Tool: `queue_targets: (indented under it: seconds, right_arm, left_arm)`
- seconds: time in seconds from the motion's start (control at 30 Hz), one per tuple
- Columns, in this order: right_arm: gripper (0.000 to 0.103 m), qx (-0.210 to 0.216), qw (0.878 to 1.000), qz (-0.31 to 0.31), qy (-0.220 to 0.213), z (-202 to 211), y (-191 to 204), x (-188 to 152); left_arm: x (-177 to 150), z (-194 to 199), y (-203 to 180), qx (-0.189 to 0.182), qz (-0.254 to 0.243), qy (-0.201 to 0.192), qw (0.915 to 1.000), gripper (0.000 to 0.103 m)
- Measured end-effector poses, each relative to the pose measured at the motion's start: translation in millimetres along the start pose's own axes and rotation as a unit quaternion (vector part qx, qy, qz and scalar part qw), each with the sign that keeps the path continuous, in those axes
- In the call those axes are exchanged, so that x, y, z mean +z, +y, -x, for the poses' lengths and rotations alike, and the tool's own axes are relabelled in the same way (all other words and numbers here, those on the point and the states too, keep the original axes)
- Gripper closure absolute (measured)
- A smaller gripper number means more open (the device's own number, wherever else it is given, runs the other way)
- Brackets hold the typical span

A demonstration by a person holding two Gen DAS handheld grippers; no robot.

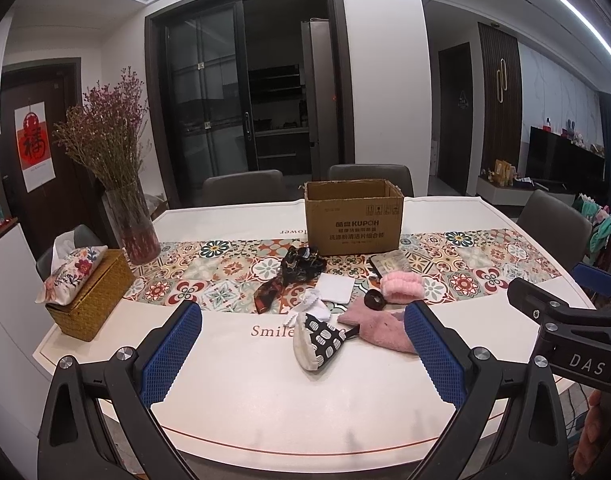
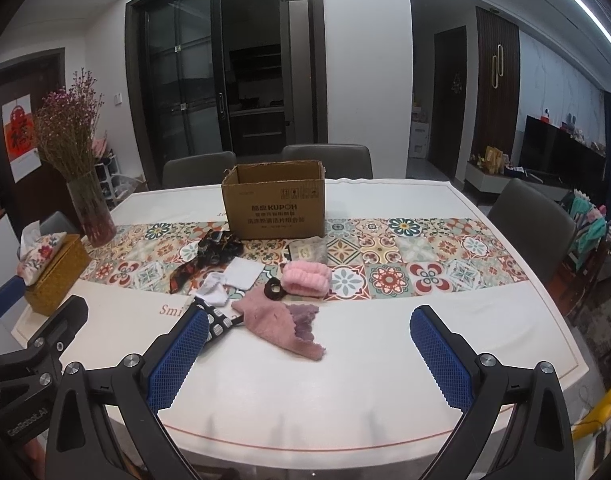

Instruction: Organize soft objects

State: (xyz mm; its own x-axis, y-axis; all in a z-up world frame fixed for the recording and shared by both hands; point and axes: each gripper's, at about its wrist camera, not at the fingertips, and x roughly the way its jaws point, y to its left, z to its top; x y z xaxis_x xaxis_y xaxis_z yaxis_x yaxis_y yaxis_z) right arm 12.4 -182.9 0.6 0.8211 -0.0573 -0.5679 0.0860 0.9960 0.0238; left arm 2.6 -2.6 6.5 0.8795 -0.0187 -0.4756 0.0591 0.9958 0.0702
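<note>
Soft items lie in a loose pile mid-table: a black-and-white patterned mitt (image 1: pixel 319 340), a pink fuzzy cloth (image 1: pixel 379 330) (image 2: pixel 279 320), a pink fluffy band (image 1: pixel 401 286) (image 2: pixel 305 278), a dark scrunchie (image 1: pixel 375 300) (image 2: pixel 274 289), white socks (image 1: pixel 309 308) (image 2: pixel 213 286), a white folded cloth (image 1: pixel 336 286) (image 2: pixel 243 272) and a dark patterned scarf (image 1: pixel 289 276) (image 2: pixel 209 258). An open cardboard box (image 1: pixel 353 216) (image 2: pixel 273 204) stands behind them. My left gripper (image 1: pixel 303 354) and right gripper (image 2: pixel 309 354) are both open and empty, held above the near table edge.
A woven tissue box (image 1: pixel 87 296) (image 2: pixel 51 274) and a glass vase of dried flowers (image 1: pixel 135 224) (image 2: pixel 91 212) stand at the left. A patterned runner (image 1: pixel 485 268) crosses the white table (image 2: pixel 365 392). Chairs stand at the far side (image 2: pixel 325 160) and right (image 2: pixel 533 220).
</note>
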Motion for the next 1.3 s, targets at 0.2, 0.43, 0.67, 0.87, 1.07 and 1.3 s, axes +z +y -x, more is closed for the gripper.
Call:
queue_targets:
  seconds: [0.2,0.43,0.67,0.87,1.07,1.3]
  right_arm:
    - [0.001,-0.002,1.000,0.002,-0.004,1.1,-1.0,1.0]
    - [0.001,-0.004,1.000,0.002,-0.005,3.9,-2.6,0.3]
    - [0.001,-0.006,1.000,0.003,-0.006,4.6,-3.7,2.4]
    - [0.001,-0.007,1.000,0.003,-0.005,4.0,-3.4,3.5]
    - [0.001,-0.007,1.000,0.002,-0.005,3.5,-3.6,3.2]
    - [0.001,-0.006,1.000,0.003,-0.003,2.5,-4.2,3.9]
  left_arm:
    - [0.2,0.6,-0.4,0.000,0.000,-0.003,1.0000,0.000]
    - [0.6,1.1,-0.8,0.001,-0.003,-0.007,1.0000,0.000]
    - [1.9,0.1,-2.3,0.001,-0.006,-0.008,0.9999,0.000]
    - [2.6,0.3,-2.9,0.002,-0.007,-0.010,0.9999,0.000]
    - [4.2,-0.7,-2.6,0.000,-0.008,-0.008,0.9999,0.000]
    - [5.3,-3.8,-1.7,-0.001,-0.008,-0.005,1.0000,0.000]
